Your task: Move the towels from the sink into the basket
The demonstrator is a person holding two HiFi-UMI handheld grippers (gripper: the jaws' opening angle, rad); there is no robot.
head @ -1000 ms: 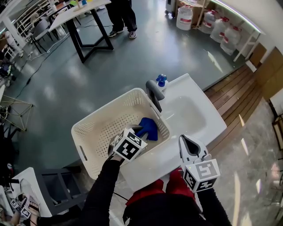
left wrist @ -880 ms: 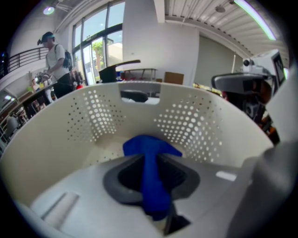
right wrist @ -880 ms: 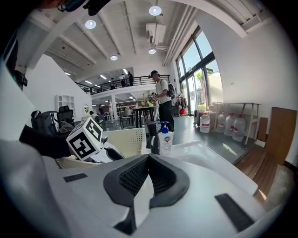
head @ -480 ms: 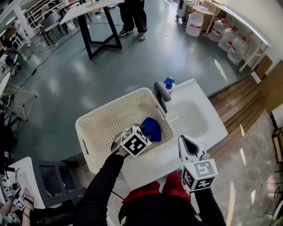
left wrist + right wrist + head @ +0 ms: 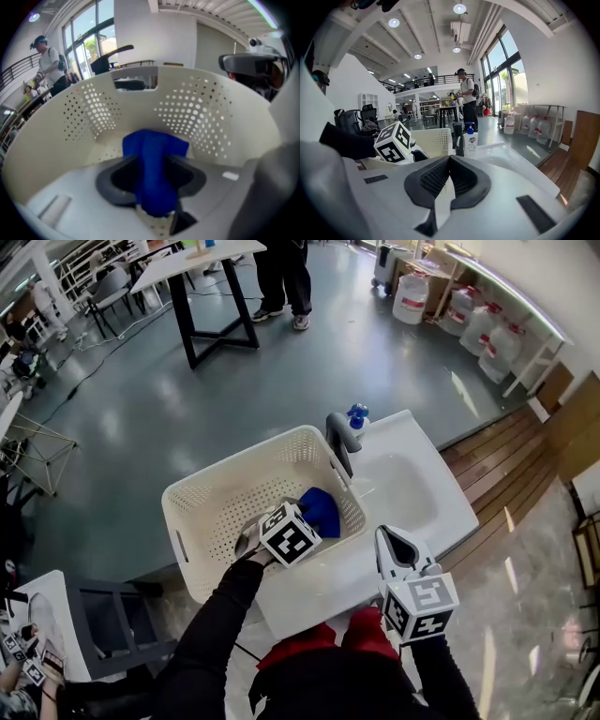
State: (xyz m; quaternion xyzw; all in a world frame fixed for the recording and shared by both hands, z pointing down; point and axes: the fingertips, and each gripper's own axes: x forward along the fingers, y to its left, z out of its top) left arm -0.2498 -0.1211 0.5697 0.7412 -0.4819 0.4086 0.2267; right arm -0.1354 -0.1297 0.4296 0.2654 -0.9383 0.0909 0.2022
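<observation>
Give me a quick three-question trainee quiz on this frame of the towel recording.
1. True or false: a towel lies in the sink basin.
2. Where is the blue towel? A) on the floor B) inside the basket, between the left gripper's jaws C) on the sink's rim
3. What stands beside the faucet?
Key: 1 false. 2 B; those jaws stand apart, having just been opening. 3 a pump bottle with a blue top.

Blue towel (image 5: 322, 511) bunched in wht perforated basket (image 5: 208, 514), nxt to sink (image 5: 405, 486).

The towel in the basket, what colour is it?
The towel is solid bright blue; the left gripper view shows it best.
</observation>
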